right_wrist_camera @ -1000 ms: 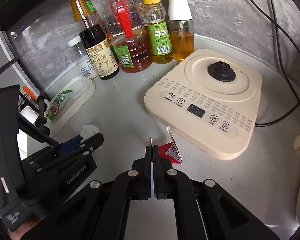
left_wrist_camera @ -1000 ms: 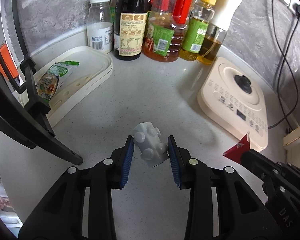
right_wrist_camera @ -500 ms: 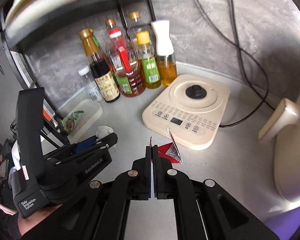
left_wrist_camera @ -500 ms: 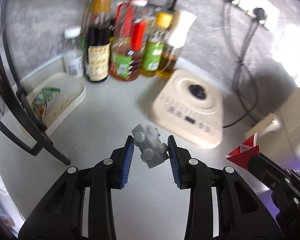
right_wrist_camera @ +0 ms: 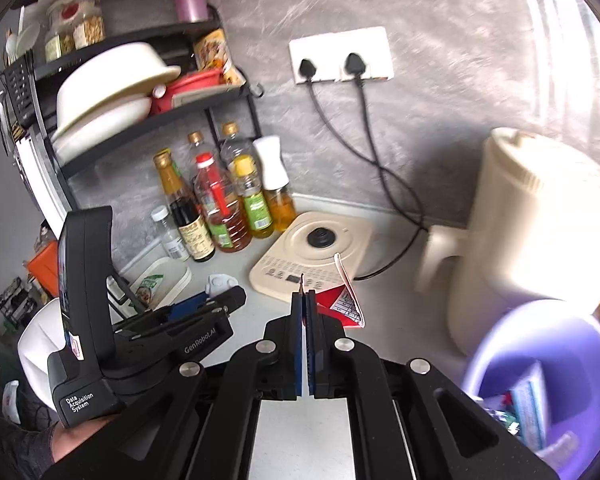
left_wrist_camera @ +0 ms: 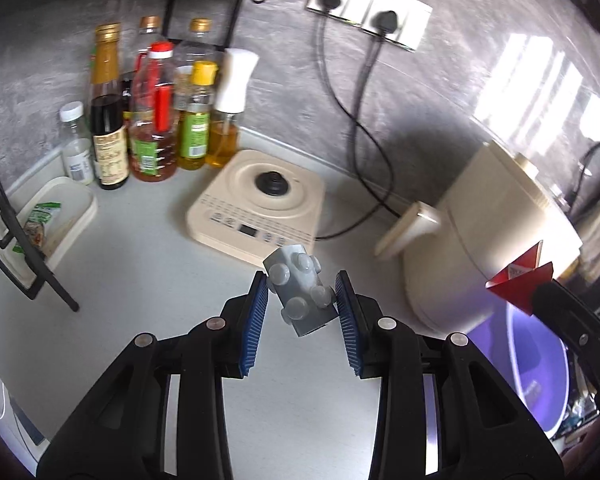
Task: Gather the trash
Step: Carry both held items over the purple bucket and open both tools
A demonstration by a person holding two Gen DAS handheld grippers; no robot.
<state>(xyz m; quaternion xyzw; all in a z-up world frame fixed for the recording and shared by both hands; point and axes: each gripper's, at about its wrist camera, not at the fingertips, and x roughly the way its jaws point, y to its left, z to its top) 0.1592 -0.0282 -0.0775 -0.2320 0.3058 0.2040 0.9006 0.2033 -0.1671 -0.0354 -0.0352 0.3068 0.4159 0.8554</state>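
Left gripper (left_wrist_camera: 302,306) is clamping a light, stiff, knobbly grey plastic piece (left_wrist_camera: 300,294) across its sides – right gripper (right_wrist_camera: 305,312) is pinching a flimsy red wrapper (right_wrist_camera: 340,306) by its edge, both above the counter, near the purple bin (right_wrist_camera: 496,356)

Readable text: "GenRobot.AI" on the left gripper (right_wrist_camera: 220,286) body, "Data Acquisition System" in white on its black handle housing (right_wrist_camera: 82,400). Bottle labels (right_wrist_camera: 194,236) and induction cooker panel (left_wrist_camera: 246,230): print too small and blurred to read.
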